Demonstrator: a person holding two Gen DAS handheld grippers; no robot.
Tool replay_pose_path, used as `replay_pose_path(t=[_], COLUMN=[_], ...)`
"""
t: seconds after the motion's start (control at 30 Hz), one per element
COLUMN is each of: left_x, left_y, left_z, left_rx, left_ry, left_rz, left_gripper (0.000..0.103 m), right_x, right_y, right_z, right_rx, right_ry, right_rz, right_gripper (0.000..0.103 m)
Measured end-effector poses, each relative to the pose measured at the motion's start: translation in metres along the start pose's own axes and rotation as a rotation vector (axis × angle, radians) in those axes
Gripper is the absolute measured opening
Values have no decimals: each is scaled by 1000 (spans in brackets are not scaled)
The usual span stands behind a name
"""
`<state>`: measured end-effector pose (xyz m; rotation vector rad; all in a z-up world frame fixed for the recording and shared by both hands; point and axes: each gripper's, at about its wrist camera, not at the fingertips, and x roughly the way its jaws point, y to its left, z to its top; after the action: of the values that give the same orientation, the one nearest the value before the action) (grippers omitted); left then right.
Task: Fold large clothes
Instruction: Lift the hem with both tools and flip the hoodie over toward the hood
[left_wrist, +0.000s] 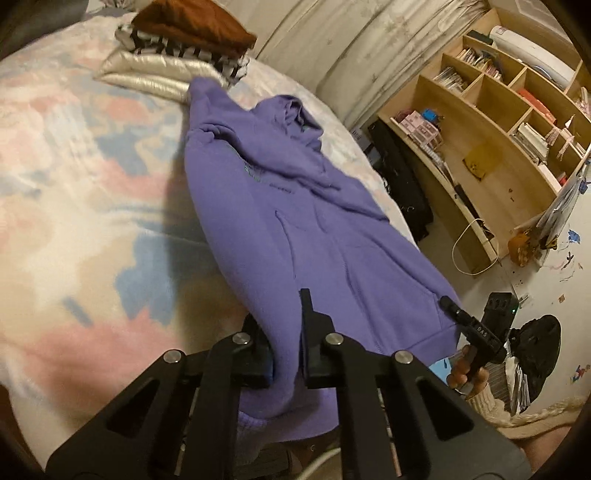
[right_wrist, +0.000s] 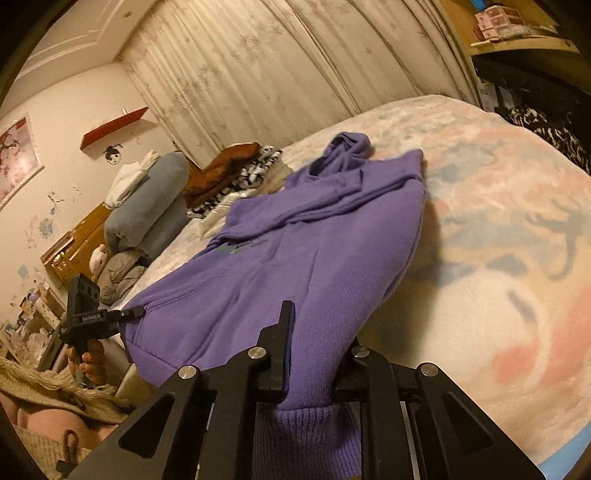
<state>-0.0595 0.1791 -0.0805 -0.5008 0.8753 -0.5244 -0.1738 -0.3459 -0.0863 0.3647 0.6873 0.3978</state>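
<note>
Pinching the soft purple hoodie (left_wrist: 280, 206) at its ribbed hem — left gripper (left_wrist: 286, 332) and right gripper (right_wrist: 314, 343) both clamped tight.

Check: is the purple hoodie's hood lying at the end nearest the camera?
No, the hood lies at the far end of the purple hoodie.

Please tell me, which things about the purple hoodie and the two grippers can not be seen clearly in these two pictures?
- Purple hoodie, printed chest mark: too small and blurred to read in both views.
- Hoodie sleeves: folded over the body, ends hidden by cloth.
- Left gripper pads: buried in the hem fabric.
- Right gripper: its right finger hidden behind the raised hem.
- Folded pile behind: number of garments unclear.
</note>
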Motion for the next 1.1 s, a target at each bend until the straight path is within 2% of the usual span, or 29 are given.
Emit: replay_pose_path(t=[0.17, 0.3, 0.4, 0.53, 0.63, 0.73, 0.87, 0.93, 1.0, 1.07, 1.1], left_x=[-28, -55, -75, -80, -70, -47, -4, 20, 44, 70, 81], left_y=[-20, -25, -31, -31, -27, -17, 3, 12, 21, 33, 40], left_z=[-13, -28, -35, -23, 6, 47, 108, 139, 167, 196, 207], left_rx=[21, 12, -4, -64, -129, -199, -305, -346, -379, -421, -450], left_ry=[25, 57, 75, 67, 37, 11, -18, -36, -53, -61, -60], left_rz=[14, 25, 36, 17, -14, -38, -61, -51, -31, -17, -22], left_gripper=[6, 6, 6, 6, 6, 6, 7, 8, 9, 18, 23], right_x=[-26, -54, -69, -77, -65, -43, 5, 31, 61, 89, 107], right_y=[19, 29, 30, 17, 4, -12, -32, -42, -55, -67, -77], right_z=[1, -2, -6, -3, 17, 53, 115, 146, 178, 201, 214], right_rx=[-43, -47, -25, 57, 160, 271, 370, 402, 423, 461, 494], right_ry=[-13, 10, 42, 50, 30, 10, -4, -8, -12, -3, 8], right_rz=[29, 43, 47, 75, 111, 139, 110, 66, 26, 10, 11], right_gripper=[12, 12, 12, 12, 12, 13, 14, 20, 31, 39, 47])
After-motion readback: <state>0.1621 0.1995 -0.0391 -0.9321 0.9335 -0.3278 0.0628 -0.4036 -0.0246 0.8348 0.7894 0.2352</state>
